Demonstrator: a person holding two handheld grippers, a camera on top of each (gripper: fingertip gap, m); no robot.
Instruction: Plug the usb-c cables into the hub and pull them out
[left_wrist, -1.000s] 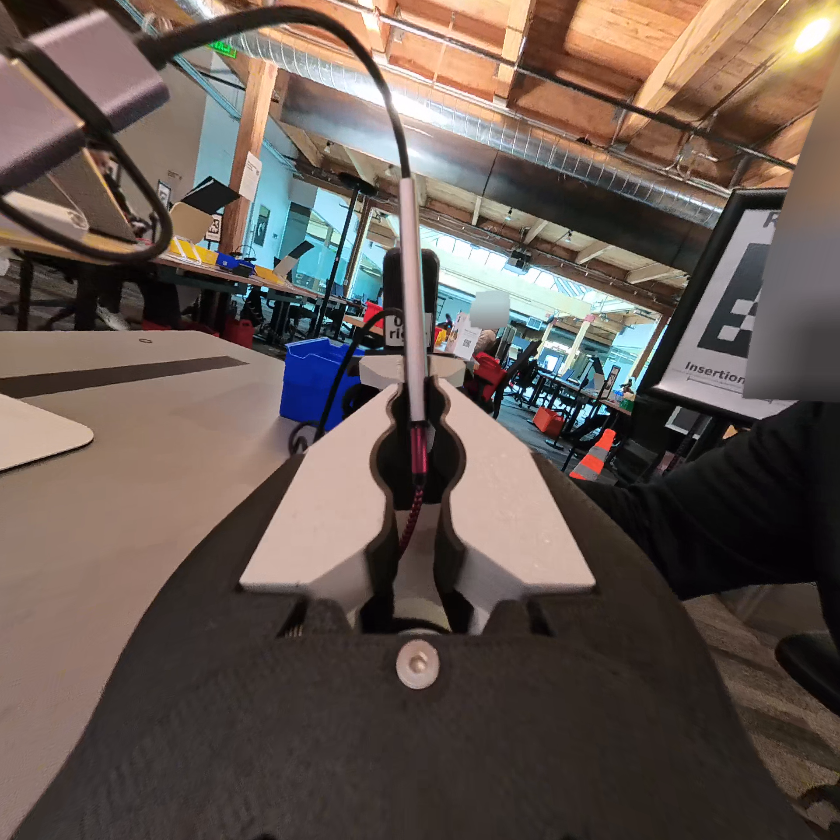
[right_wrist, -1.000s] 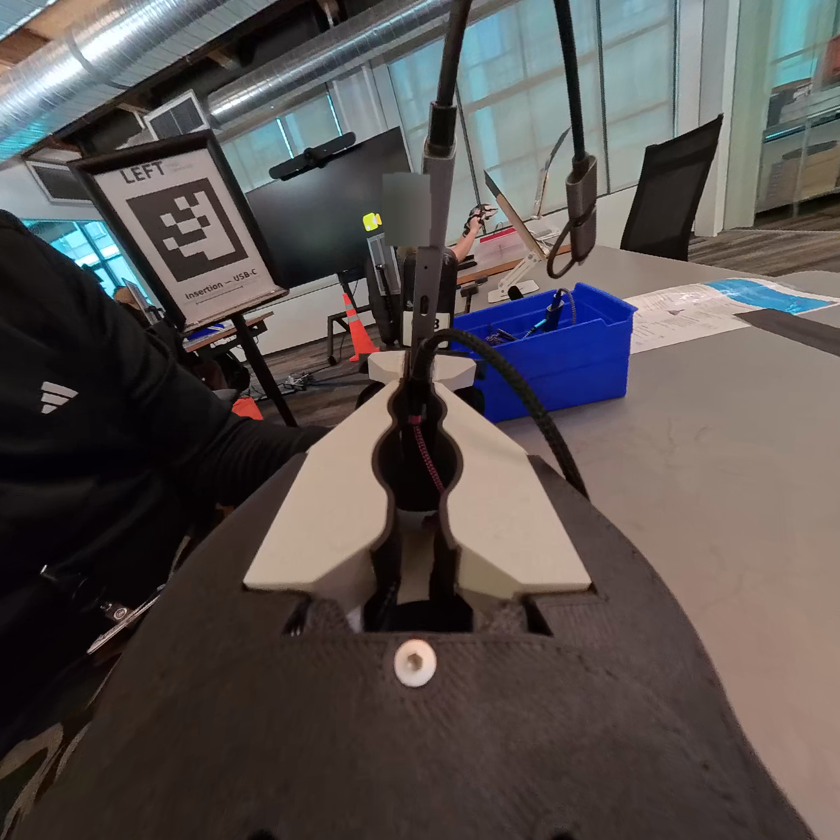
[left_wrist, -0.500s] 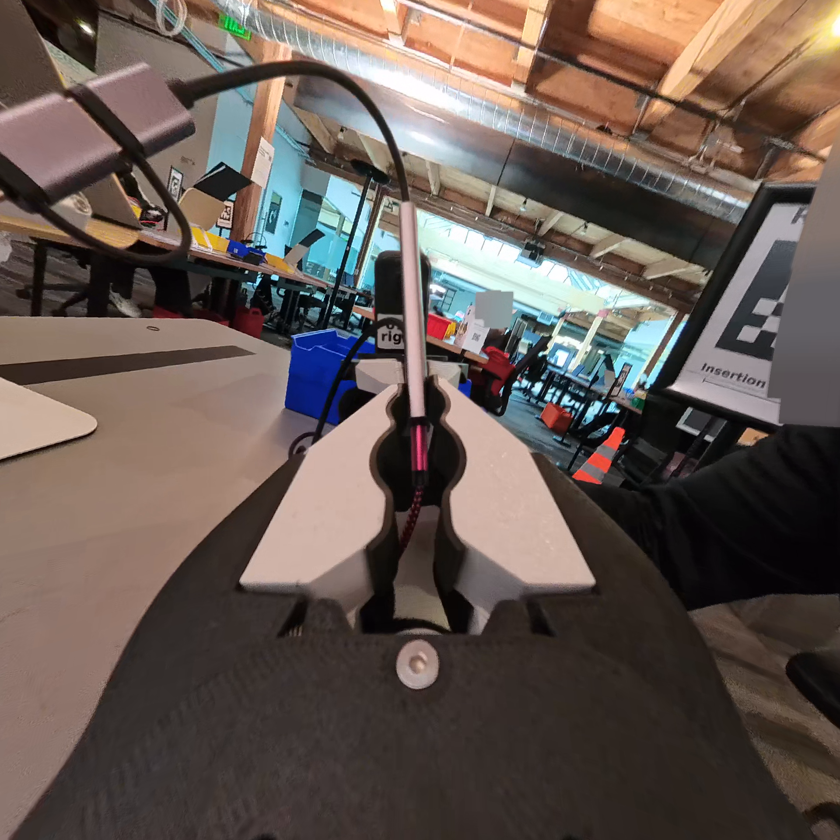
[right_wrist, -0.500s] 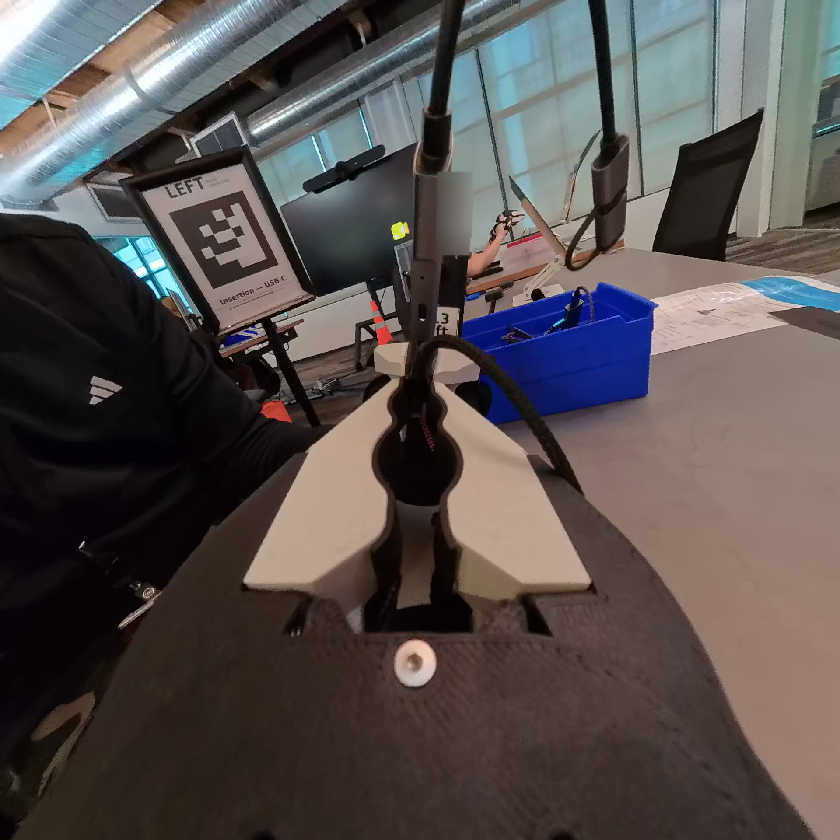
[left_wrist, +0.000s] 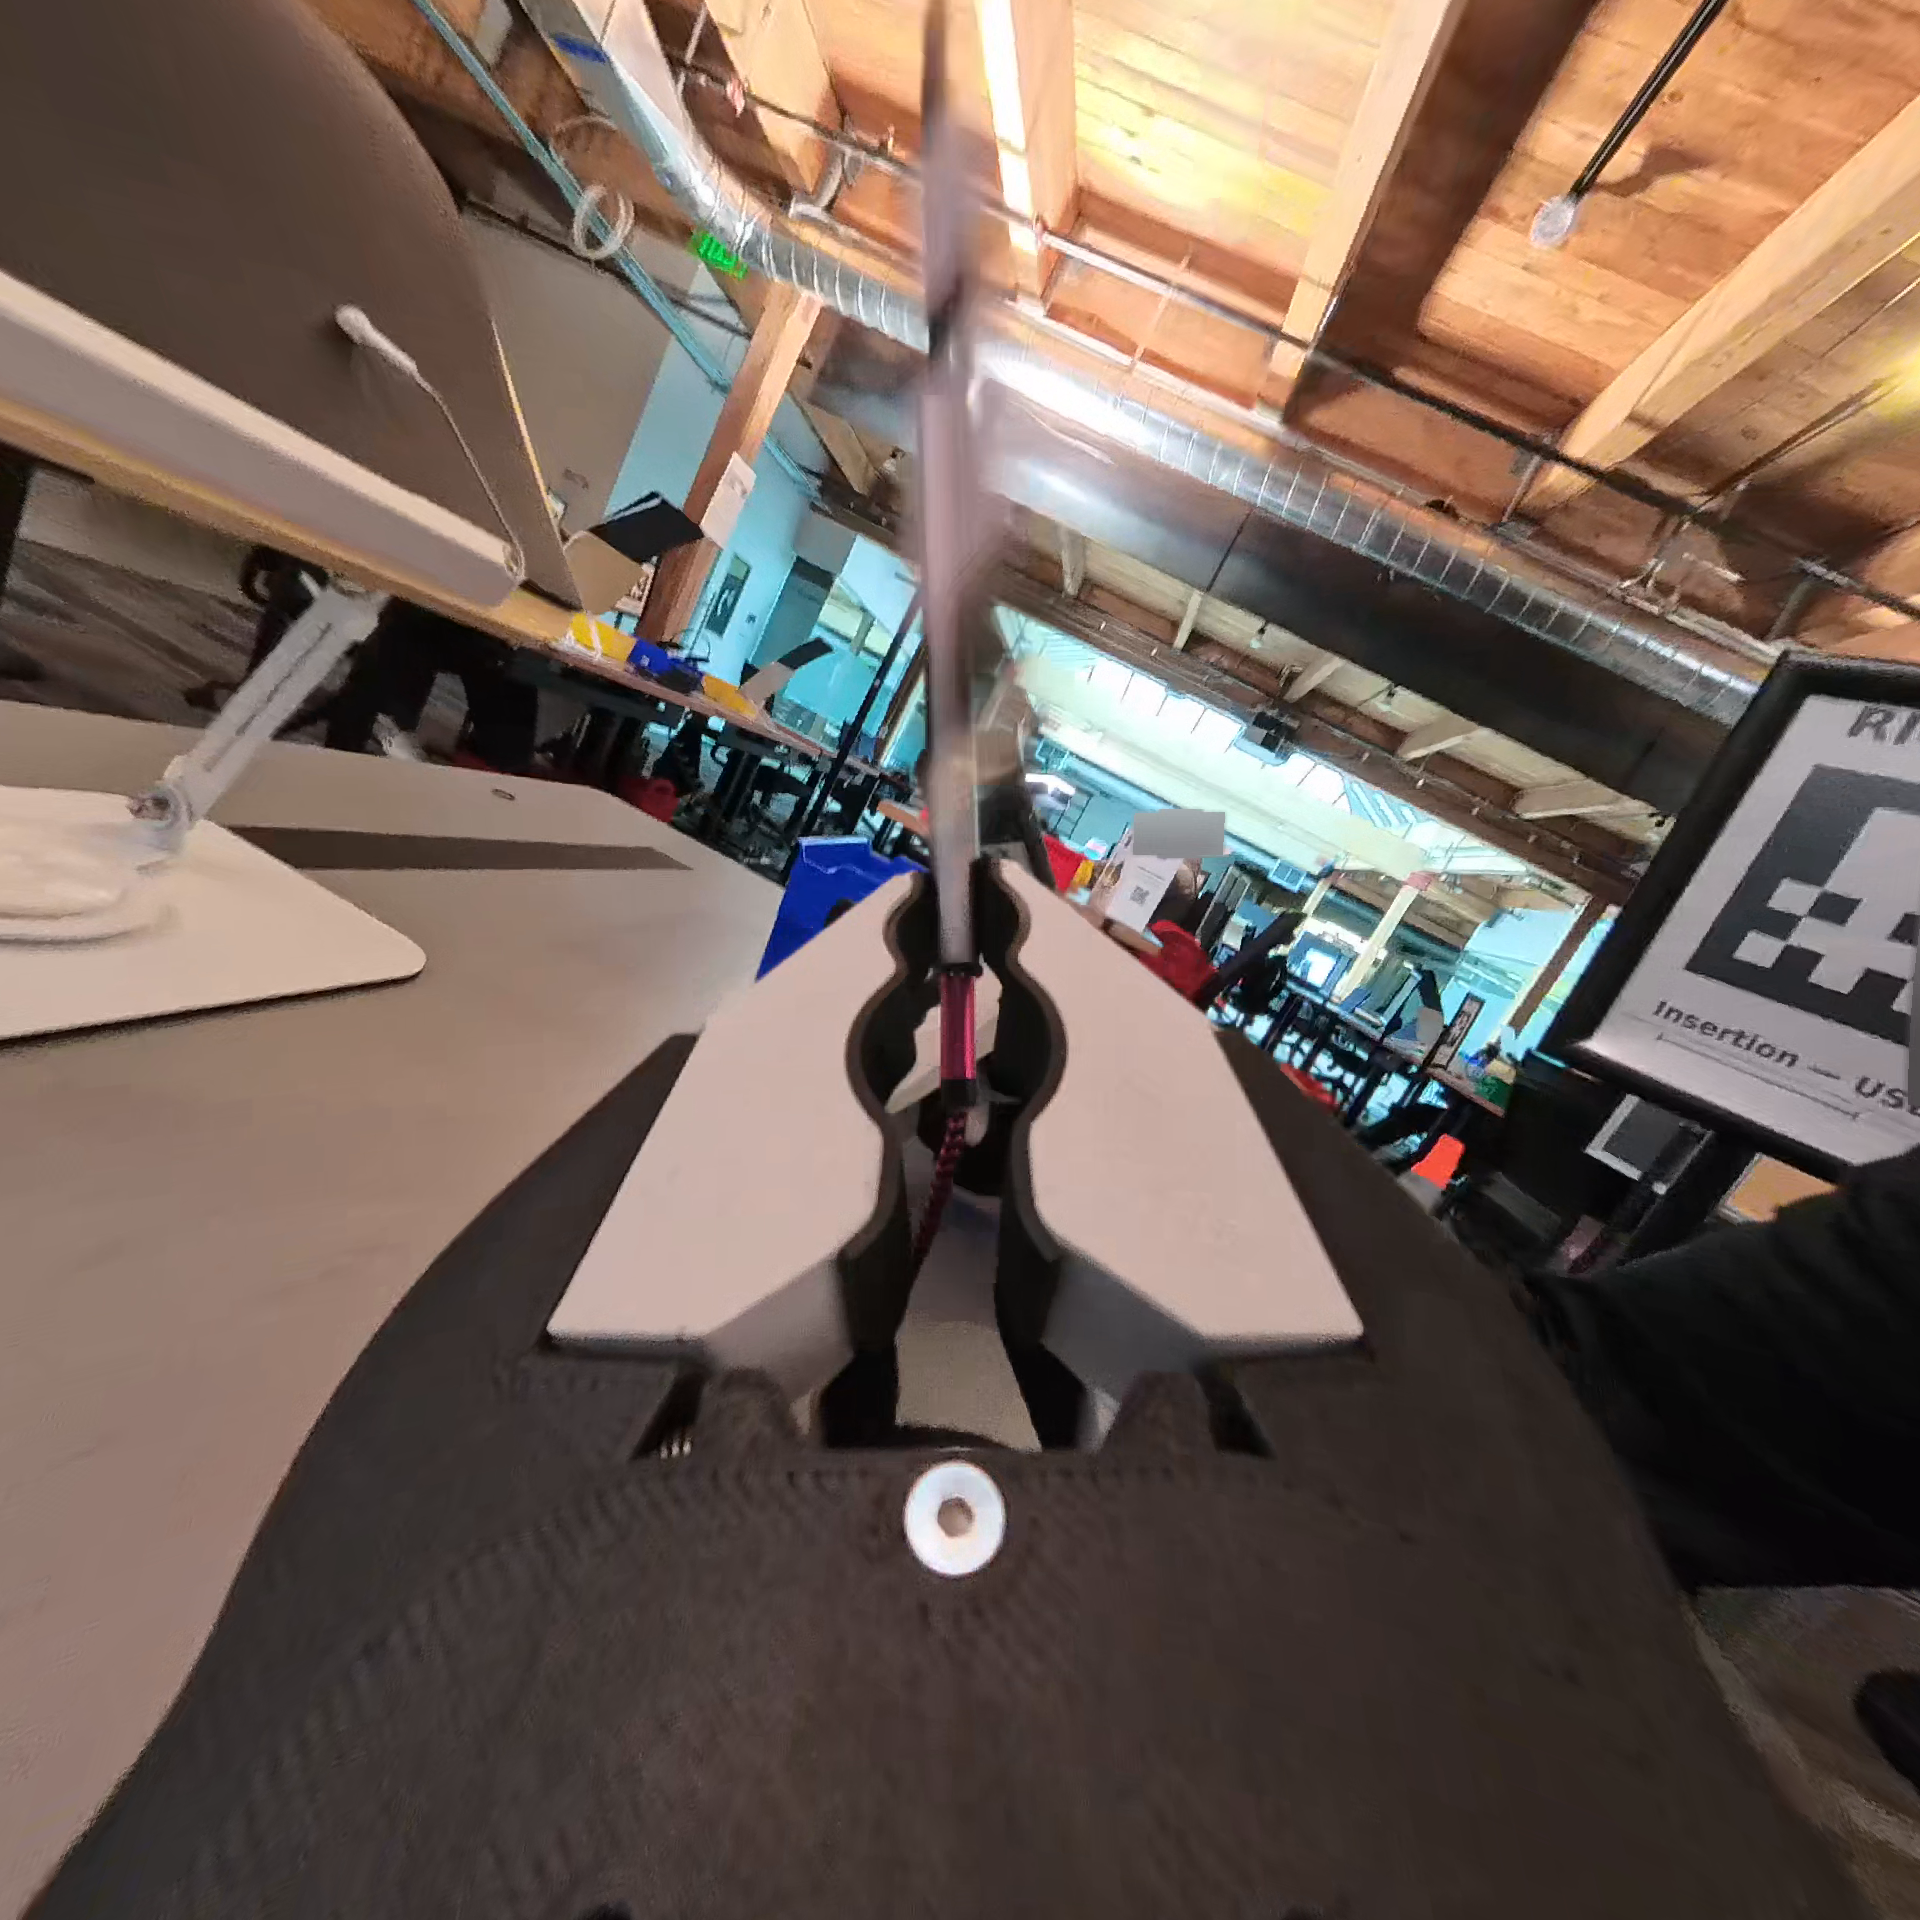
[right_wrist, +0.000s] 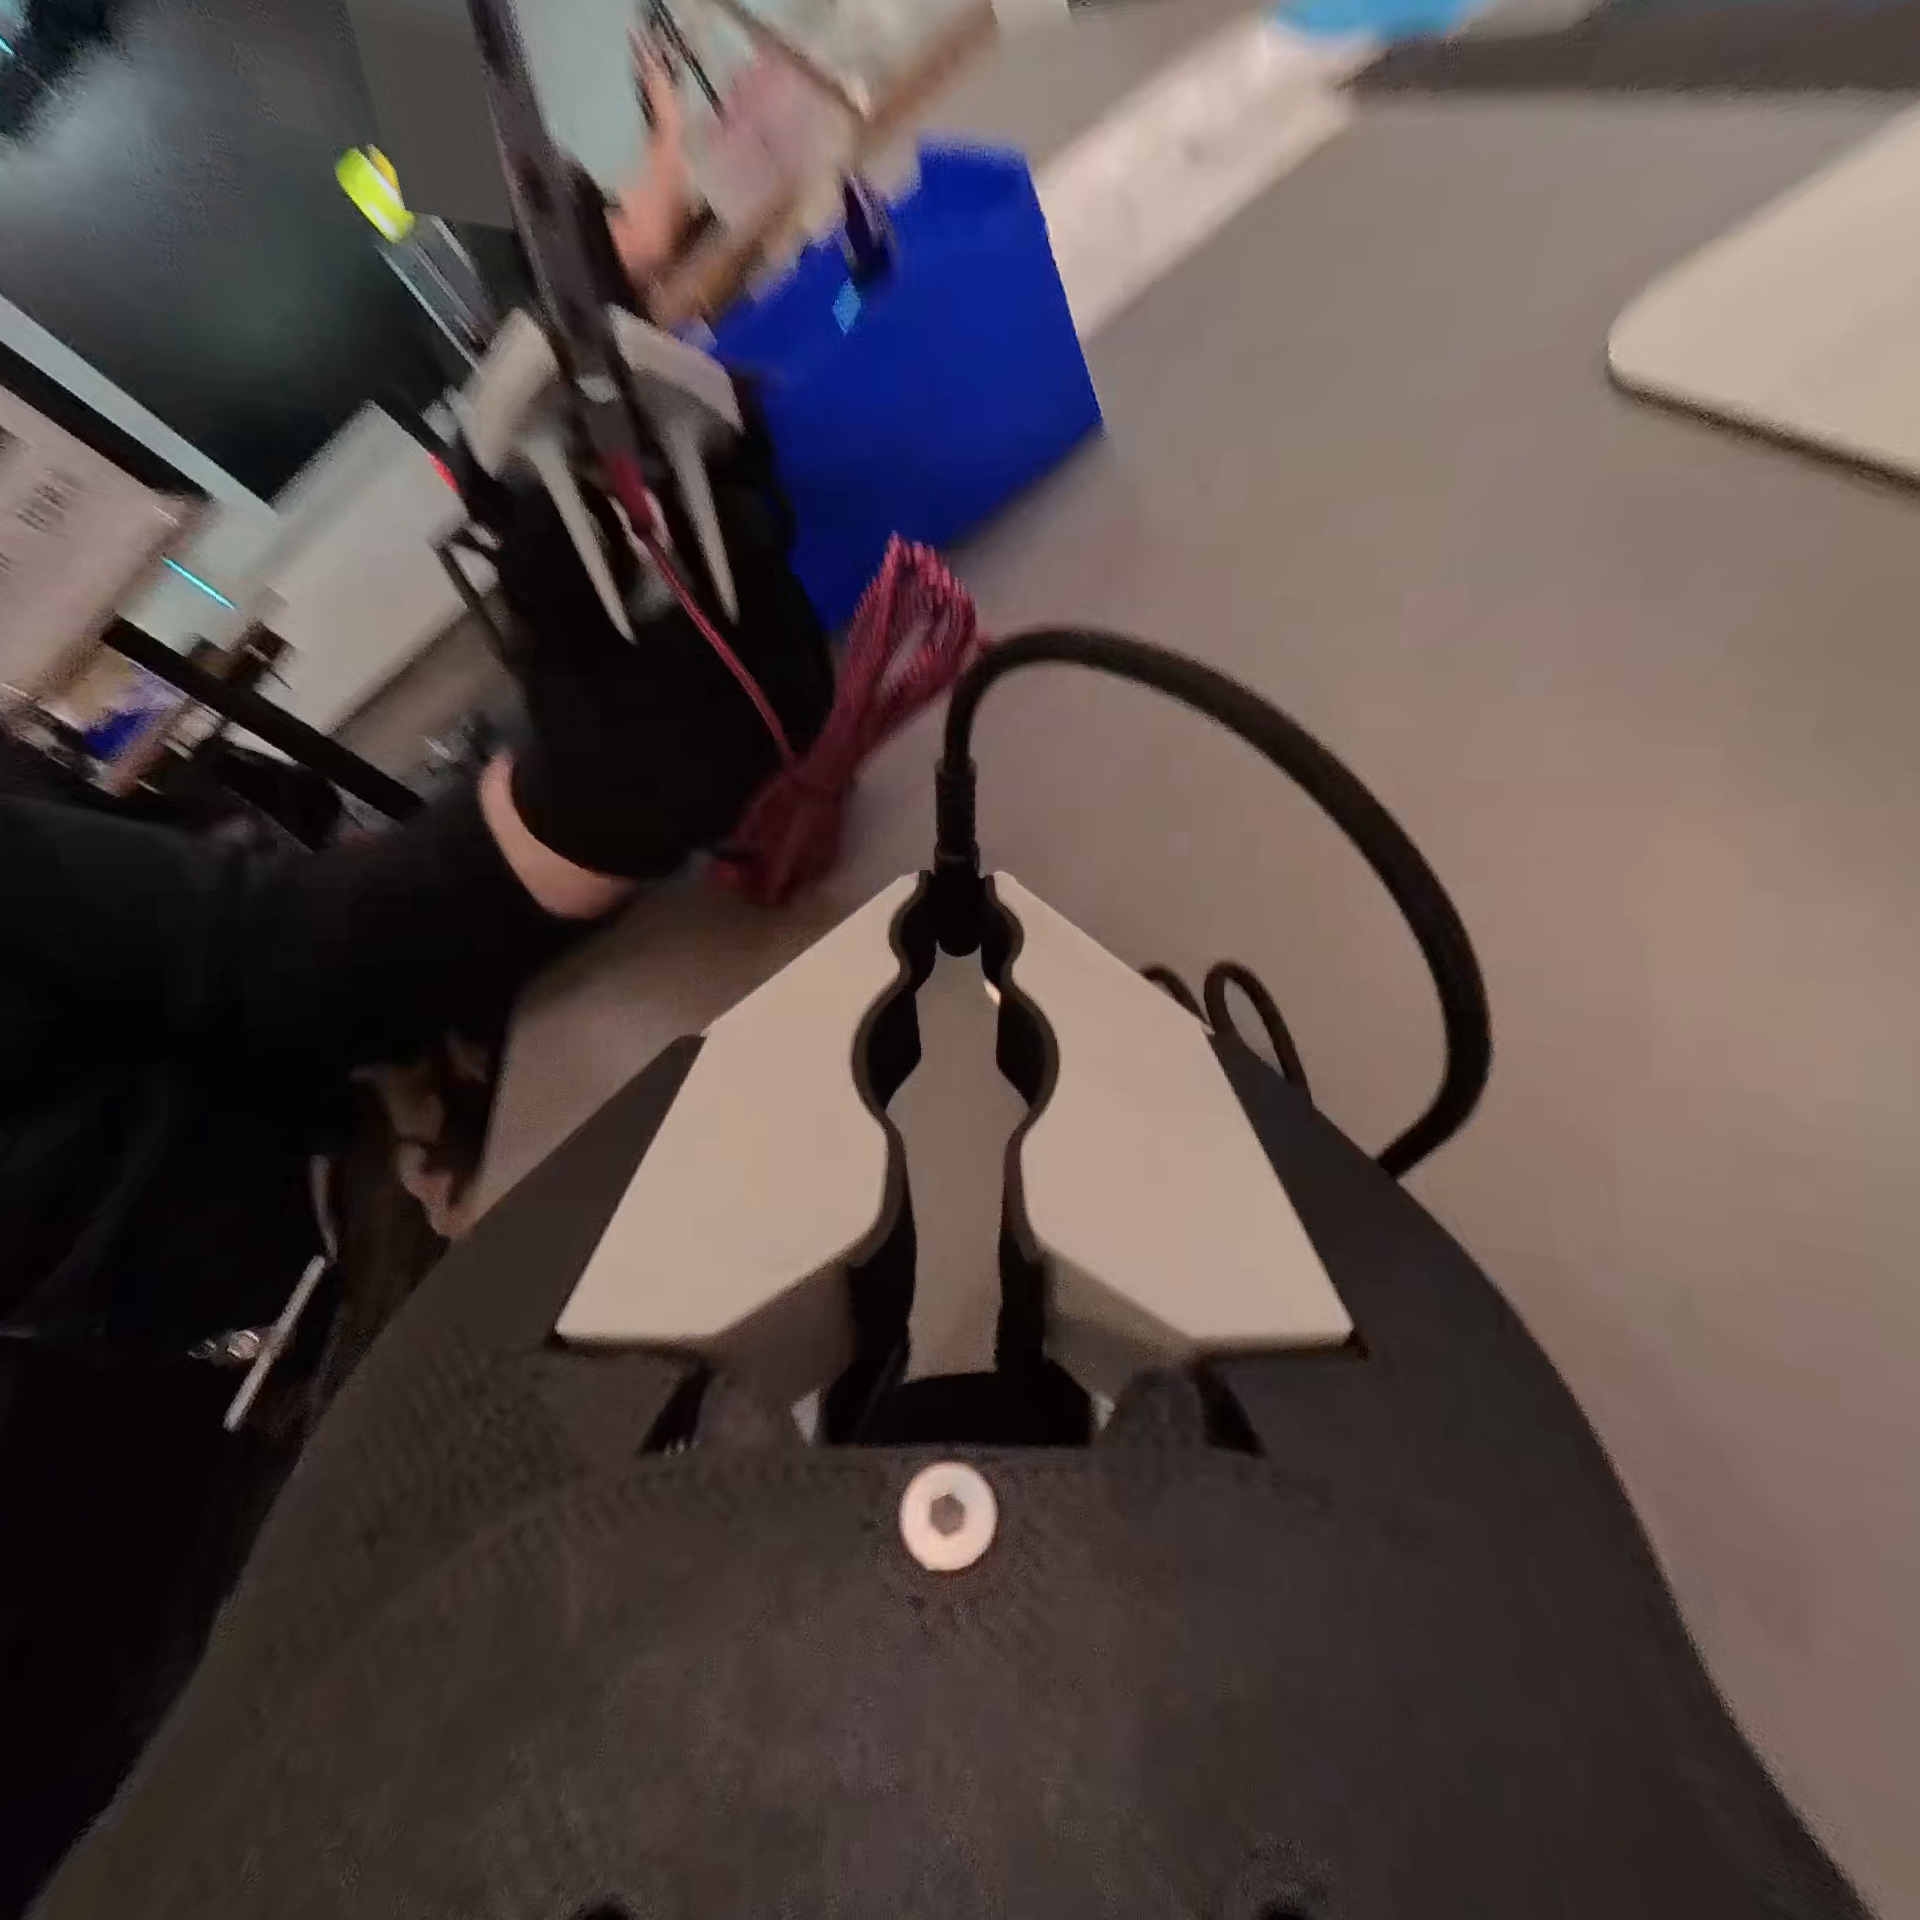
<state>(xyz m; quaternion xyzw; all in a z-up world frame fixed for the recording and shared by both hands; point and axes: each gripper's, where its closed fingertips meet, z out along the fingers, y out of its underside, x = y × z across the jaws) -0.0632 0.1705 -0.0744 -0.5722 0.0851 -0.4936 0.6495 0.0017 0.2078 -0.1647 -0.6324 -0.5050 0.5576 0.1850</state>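
Right tongs (right_wrist: 954, 902) pinch black cable (right_wrist: 1382, 821) near blue bin (right_wrist: 935, 343).

Blue bin (right_wrist: 914, 353) — grey table (right_wrist: 1455, 665) — white stand base (left_wrist: 208, 935)

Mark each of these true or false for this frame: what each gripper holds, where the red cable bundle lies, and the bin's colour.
1. The left gripper is shut on a plug with a magenta collar. True.
2. The right gripper is open and empty. False: its jaws pinch the plug end of a black braided cable.
3. A coiled red braided cable bundle lies on the grey table beside the gloved hand. True.
4. The storage bin on the table is green. False: it is blue.
5. The black braided cable runs straight ahead from the right gripper. False: it arcs up and curls back to the right.
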